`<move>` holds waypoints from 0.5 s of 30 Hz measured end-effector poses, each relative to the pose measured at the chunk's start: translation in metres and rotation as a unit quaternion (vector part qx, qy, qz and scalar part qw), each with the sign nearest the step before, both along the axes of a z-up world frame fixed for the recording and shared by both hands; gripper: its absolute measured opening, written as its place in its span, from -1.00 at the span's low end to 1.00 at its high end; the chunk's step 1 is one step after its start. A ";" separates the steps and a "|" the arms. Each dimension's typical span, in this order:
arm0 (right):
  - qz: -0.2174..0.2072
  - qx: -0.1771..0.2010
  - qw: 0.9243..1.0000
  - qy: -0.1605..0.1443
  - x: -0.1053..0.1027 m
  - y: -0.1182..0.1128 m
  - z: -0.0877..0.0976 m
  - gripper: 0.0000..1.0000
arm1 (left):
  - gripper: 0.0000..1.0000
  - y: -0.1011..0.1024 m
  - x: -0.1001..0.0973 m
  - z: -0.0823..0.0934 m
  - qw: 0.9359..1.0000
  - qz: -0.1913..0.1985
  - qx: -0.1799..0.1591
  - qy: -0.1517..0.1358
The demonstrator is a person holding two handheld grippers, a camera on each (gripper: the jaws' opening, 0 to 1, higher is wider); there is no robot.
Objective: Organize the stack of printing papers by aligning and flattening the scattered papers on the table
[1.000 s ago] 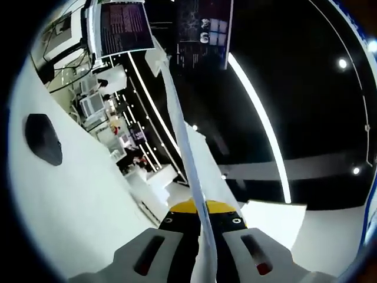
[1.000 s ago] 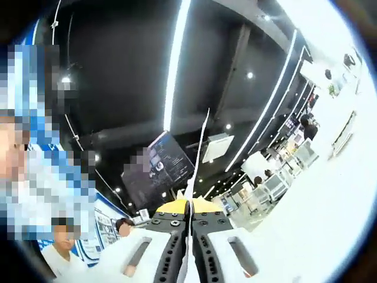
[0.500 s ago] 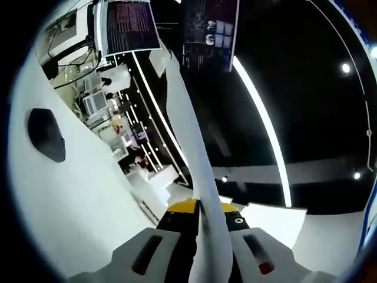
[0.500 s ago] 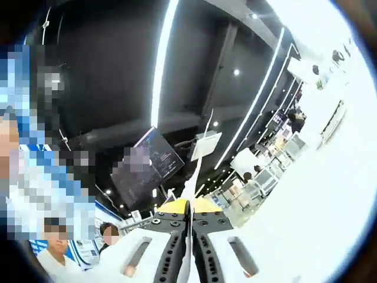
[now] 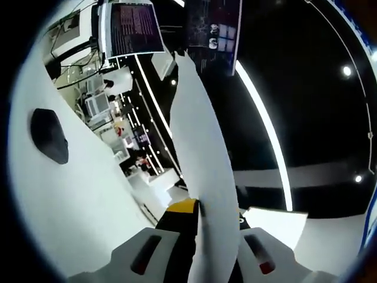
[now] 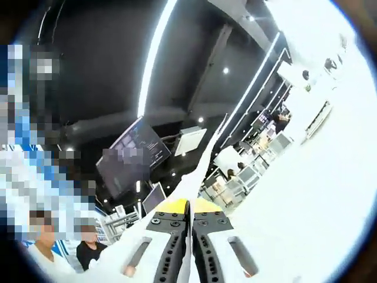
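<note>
In the left gripper view, the left gripper (image 5: 200, 247) is seen clamped on a sheet of printing paper (image 5: 200, 141); the sheet is held between the jaws and rises from them as a broad white band, tapering toward the top of the view; a white table surface (image 5: 65, 206) with a dark oval object (image 5: 50, 135) on it lies at the left; a dark display screen (image 5: 132, 26) hangs above. In the right gripper view, the right gripper (image 6: 189, 247) is closed on a thin paper edge (image 6: 206, 168); the edge runs upward from the jaws as a narrow white line; a white surface (image 6: 318, 194) lies at the right; a tilted monitor (image 6: 132, 156) is seen at the left.
</note>
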State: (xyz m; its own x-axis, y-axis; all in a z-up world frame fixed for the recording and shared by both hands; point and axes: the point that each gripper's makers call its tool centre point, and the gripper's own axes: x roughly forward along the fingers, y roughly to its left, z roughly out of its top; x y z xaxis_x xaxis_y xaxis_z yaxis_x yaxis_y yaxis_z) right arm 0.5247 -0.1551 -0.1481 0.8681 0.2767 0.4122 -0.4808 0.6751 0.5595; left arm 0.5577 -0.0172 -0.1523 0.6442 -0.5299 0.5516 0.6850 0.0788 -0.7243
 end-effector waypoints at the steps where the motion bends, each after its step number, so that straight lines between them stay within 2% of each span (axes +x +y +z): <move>1: 0.000 -0.005 1.000 0.002 -0.001 0.004 -0.002 -1.00 | -0.81 0.000 0.001 -0.001 1.000 0.000 -0.001 0.002; 4: 0.004 -0.013 1.000 0.007 -0.006 0.012 -0.007 -1.00 | -0.81 0.004 0.003 -0.002 1.000 0.010 -0.008 0.007; 7: 0.019 -0.003 1.000 0.016 -0.008 0.019 -0.013 -1.00 | -0.81 0.005 0.005 -0.001 1.000 0.013 -0.013 0.006; 9: 0.040 -0.006 0.999 0.020 -0.008 0.028 -0.018 -1.00 | -0.81 0.004 0.007 -0.002 1.000 0.013 -0.014 0.007; 11: 0.080 -0.005 0.996 0.031 -0.008 0.040 -0.024 -1.00 | -0.80 0.004 0.008 -0.002 1.000 0.012 -0.016 0.011; 15: 0.101 -0.005 0.994 0.033 -0.007 0.046 -0.030 -1.00 | -0.80 0.006 0.011 -0.003 1.000 0.017 -0.018 0.010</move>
